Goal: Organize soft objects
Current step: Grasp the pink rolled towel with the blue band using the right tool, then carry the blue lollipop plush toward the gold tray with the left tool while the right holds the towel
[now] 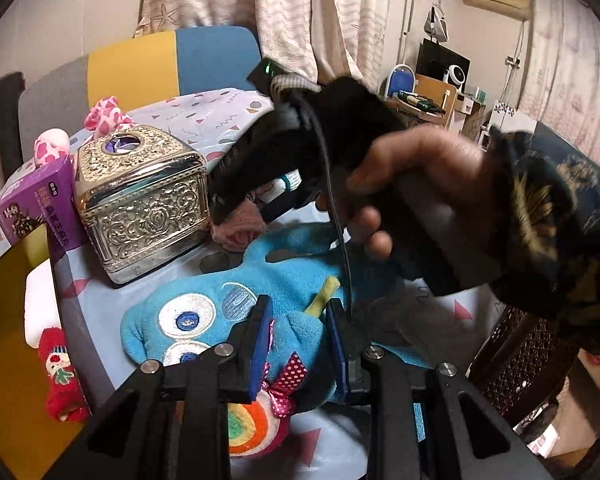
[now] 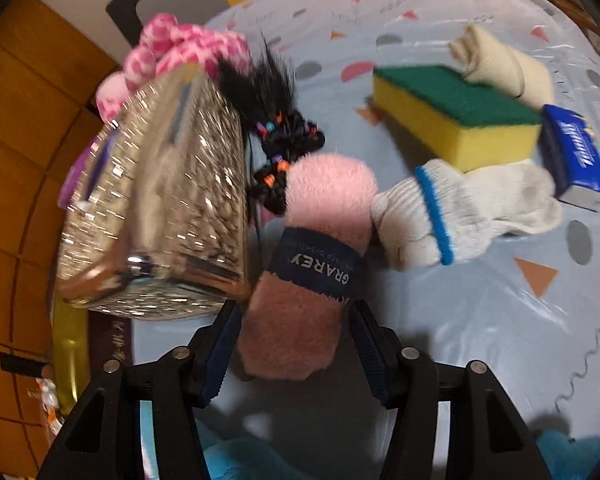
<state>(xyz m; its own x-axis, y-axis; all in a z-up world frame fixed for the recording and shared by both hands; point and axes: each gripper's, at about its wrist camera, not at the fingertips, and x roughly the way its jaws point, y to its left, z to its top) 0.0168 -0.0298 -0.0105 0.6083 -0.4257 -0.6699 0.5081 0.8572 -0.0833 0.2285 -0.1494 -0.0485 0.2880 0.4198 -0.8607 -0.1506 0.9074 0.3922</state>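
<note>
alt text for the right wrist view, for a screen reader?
The right gripper straddles a fuzzy pink sock roll with a navy band, on a patterned tablecloth. An ornate silver box stands to its left; a white knit glove, a yellow-green sponge and a blue tissue pack lie beyond.

A hand (image 1: pixel 416 196) and the black body of the right gripper (image 1: pixel 236 196) cover the middle of the left wrist view, hiding most of the pink fleece roll (image 1: pixel 236 228) and the upper edge of the blue plush toy (image 1: pixel 204 312). The toy's lower part lies behind the jaws' linkage. The purple carton (image 1: pixel 32 208) is partly behind the ornate metal box (image 1: pixel 140 204). In the right wrist view, motion blurs that box (image 2: pixel 160 216), and the blue tissue pack's (image 2: pixel 576 156) print is unreadable.
</note>
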